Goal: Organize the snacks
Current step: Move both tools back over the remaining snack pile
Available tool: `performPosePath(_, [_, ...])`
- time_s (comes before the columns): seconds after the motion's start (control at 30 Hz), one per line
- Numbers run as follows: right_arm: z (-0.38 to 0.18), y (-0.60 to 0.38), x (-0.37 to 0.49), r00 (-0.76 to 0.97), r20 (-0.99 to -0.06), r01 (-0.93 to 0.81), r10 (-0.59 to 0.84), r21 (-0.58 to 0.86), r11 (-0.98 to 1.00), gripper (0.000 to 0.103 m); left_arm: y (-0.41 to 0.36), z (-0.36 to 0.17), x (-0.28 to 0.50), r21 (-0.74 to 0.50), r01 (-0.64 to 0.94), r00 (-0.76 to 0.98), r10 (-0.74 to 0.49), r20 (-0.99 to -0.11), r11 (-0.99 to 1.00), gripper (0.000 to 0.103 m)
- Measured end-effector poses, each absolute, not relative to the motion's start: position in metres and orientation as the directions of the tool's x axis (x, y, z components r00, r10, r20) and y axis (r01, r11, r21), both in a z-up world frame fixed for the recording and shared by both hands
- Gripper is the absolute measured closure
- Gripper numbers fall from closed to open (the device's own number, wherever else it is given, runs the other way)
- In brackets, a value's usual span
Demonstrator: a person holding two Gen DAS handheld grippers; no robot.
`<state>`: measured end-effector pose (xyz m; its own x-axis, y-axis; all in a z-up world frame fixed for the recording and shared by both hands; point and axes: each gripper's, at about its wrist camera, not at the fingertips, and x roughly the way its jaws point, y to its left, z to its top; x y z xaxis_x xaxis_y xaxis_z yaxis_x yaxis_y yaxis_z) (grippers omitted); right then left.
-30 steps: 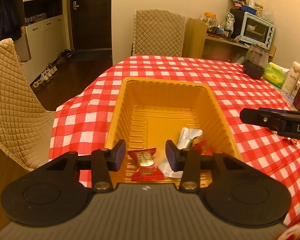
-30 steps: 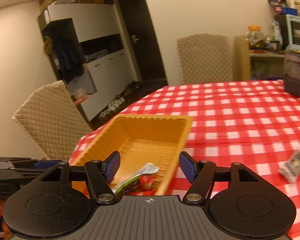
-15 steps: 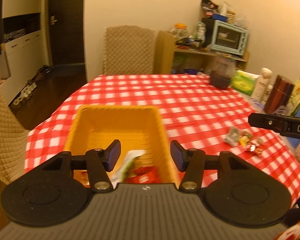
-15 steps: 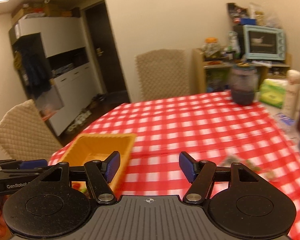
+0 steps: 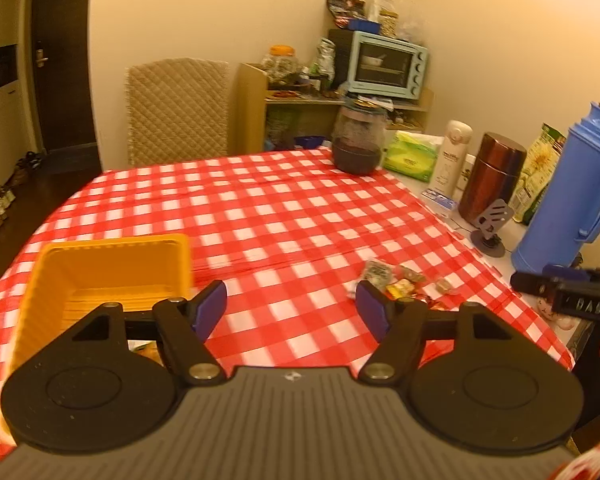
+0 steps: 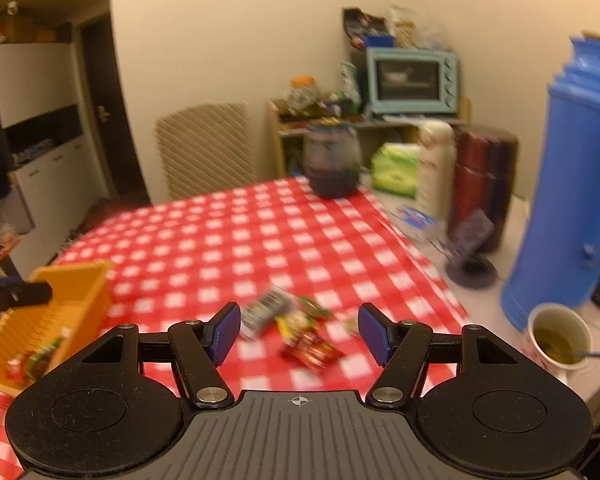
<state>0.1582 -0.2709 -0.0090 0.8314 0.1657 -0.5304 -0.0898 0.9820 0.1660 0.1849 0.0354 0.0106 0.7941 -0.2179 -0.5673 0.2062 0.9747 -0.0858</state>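
A yellow plastic tray [image 5: 112, 264] sits at the left on the red checked tablecloth [image 5: 280, 216]; the right wrist view shows wrapped snacks inside the tray [image 6: 66, 308]. Several loose snack packets [image 5: 396, 280] lie on the cloth to the right, a red packet [image 6: 312, 350] nearest. My left gripper [image 5: 292, 306] hangs over bare cloth between tray and packets, jaws opening, nothing between them. My right gripper [image 6: 300, 330] hovers open just short of the loose packets [image 6: 288, 316], apart from them.
A dark glass jar [image 5: 358, 140], green tissue pack [image 5: 410, 156], white bottle [image 5: 454, 156], brown flask [image 5: 490, 180] and tall blue thermos [image 5: 568, 196] line the table's right side. A paper cup with liquid [image 6: 556, 340] stands near the right edge. A quilted chair [image 5: 178, 108] stands behind.
Both grippers swung right, away from the yellow tray toward the loose packets. The left gripper's jaws widened; the snack seen between them a second ago now lies in the tray.
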Motion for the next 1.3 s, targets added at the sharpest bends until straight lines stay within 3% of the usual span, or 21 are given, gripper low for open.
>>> performPosePath(0.57, [-0.090,-0.285,0.203,0.779,-0.603,-0.066,0.171,0.192,0.979,0.038,-0.043,-0.075,0.273,-0.064,0.332,0.705,-0.293,-0.646,0.941,0.033])
performPosePath(0.87, [-0.110,-0.291,0.223,0.778,-0.608,-0.021,0.160,0.229,0.973,0.038,-0.083,-0.116,0.317,-0.002,0.431,0.661,-0.317,-0.680,0.902,0.042])
performPosePath(1.0, [-0.118,-0.295,0.226,0.774,-0.613,-0.005,0.158,0.243,0.970,0.038,-0.091,-0.127,0.329,0.011,0.451,0.659,-0.325,-0.678,0.893,0.048])
performPosePath(1.13, [-0.123,-0.296,0.229,0.772,-0.613,-0.010,0.168,0.252,0.968,0.038,-0.094,-0.137,0.336,0.011,0.464,0.640,-0.326,-0.696,0.886,0.061])
performPosePath(1.3, [-0.125,-0.286,0.234,0.772,-0.604,-0.065,0.199,0.237,0.969,0.038,-0.091,-0.132,0.324,0.034,0.441,0.634,-0.284,-0.720,0.897,0.065])
